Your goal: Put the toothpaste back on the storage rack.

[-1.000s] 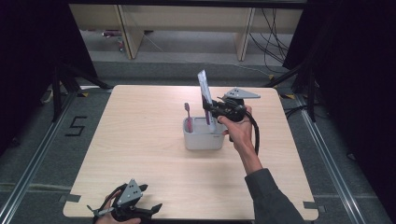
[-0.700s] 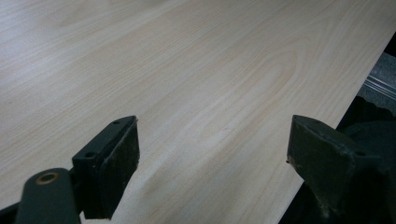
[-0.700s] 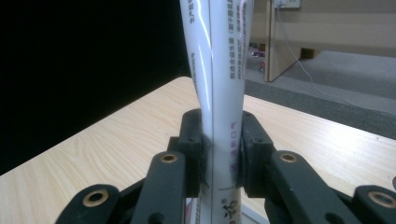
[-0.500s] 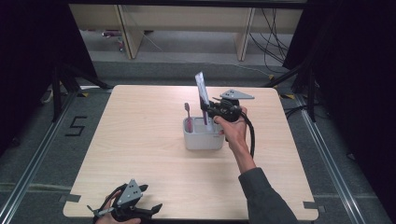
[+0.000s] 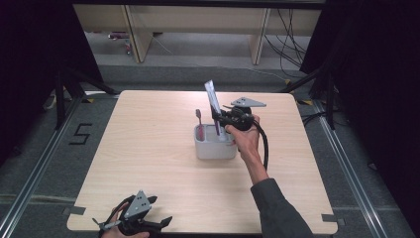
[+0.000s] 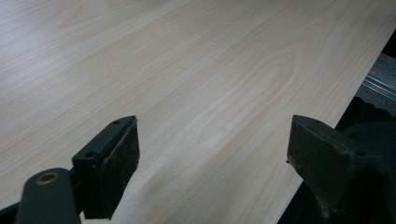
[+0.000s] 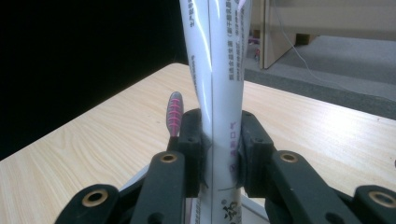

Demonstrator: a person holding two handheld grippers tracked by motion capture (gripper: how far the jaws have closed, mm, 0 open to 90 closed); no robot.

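Toothpaste is the business of this moment: the right tongs (image 5: 220,118) are clamped on a white toothpaste tube (image 5: 213,100), gripping it low on its body so that most of its length rises above the jaws. In the right gripper view the tube (image 7: 219,70) stands nearly upright between the two black jaws, squeezed slightly at the grip, its printed lettering running lengthwise. Holding it low and vertical like this looks meant to keep the bottom end pointed down into the grey holder (image 5: 214,147) that sits near the middle of the desk (image 5: 148,148); whether the tube's bottom is already inside the holder or just above its rim cannot be told from these views.

A toothbrush (image 5: 198,121) with pink bristles stands in the left part of the holder, head up and leaning a little, just beside the tube without clearly touching it. That leaves the right part of the holder as the likely place for the tube, and the tongs hang over that side.

The left tongs (image 5: 148,225) rest at the near left edge of the desk, jaws wide apart with nothing between them, well away from the holder, apparently parked while one hand does the work.
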